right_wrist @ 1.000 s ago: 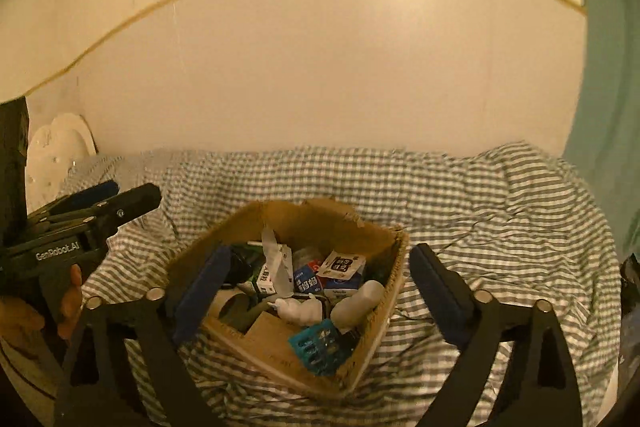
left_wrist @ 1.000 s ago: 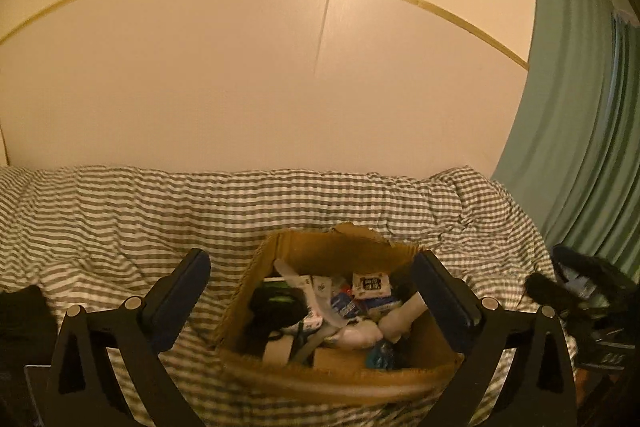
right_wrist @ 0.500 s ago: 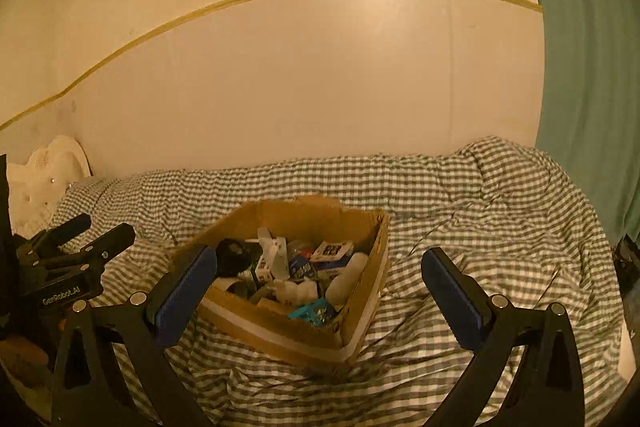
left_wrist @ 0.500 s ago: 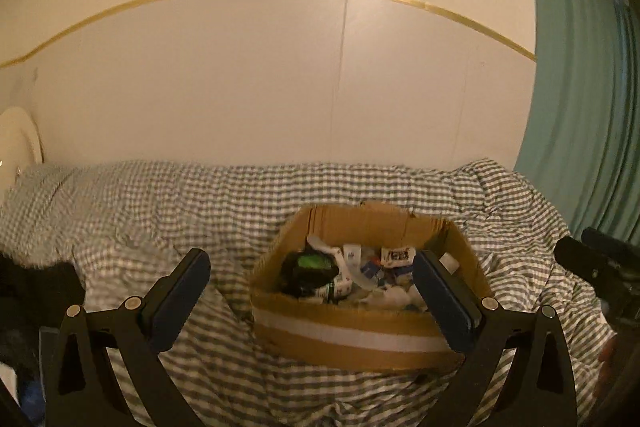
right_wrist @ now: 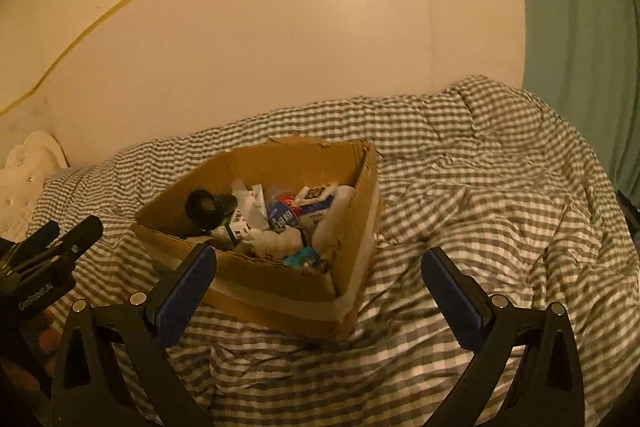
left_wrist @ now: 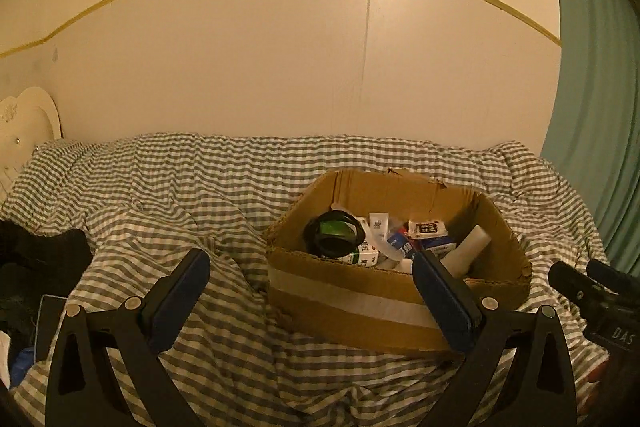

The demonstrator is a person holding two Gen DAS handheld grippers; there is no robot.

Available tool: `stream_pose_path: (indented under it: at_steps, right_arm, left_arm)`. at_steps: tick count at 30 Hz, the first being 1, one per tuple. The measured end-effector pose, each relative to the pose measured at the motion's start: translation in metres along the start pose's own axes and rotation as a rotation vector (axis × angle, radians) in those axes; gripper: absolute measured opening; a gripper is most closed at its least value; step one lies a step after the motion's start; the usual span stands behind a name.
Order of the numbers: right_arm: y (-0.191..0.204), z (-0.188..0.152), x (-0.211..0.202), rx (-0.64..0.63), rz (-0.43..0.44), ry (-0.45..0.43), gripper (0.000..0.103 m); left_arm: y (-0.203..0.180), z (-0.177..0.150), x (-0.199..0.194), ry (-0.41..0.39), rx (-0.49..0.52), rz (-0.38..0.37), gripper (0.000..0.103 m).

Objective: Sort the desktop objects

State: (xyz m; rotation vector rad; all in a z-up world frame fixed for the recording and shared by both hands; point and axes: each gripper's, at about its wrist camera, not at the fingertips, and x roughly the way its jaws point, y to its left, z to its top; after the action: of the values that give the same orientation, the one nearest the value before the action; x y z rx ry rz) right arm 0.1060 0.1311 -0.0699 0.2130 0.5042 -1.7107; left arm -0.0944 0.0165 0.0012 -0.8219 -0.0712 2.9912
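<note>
A cardboard box (left_wrist: 360,303) (right_wrist: 280,291) with a pale tape band sits on a grey checked bedcover (left_wrist: 180,187) (right_wrist: 480,207). It holds several small things: a black round item with green (left_wrist: 334,233), small white and blue cartons (left_wrist: 428,229) (right_wrist: 312,199), a white bottle (left_wrist: 470,249) and a teal item (right_wrist: 302,259). My left gripper (left_wrist: 308,291) is open and empty, in front of the box's left half. My right gripper (right_wrist: 318,285) is open and empty, in front of the box's near corner.
A cream wall with a gold strip rises behind the bed. A green curtain (left_wrist: 592,87) hangs at the right. A white headboard (right_wrist: 28,167) stands at the left. Dark clothing (left_wrist: 36,259) lies at the bed's left. Each gripper shows at the other view's edge (left_wrist: 596,299) (right_wrist: 40,267).
Both grippers have drawn back from above the box, so it looks smaller and farther away. Both stay open and empty.
</note>
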Motion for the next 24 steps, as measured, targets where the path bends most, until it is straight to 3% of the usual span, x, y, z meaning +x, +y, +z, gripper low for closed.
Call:
stream_pose_path:
  at_steps: [24]
  right_arm:
    - [0.006, -0.01, 0.011, -0.057, -0.014, 0.057, 0.103]
  left_arm:
    - [-0.008, -0.009, 0.004, 0.031, 0.039, -0.01, 0.103]
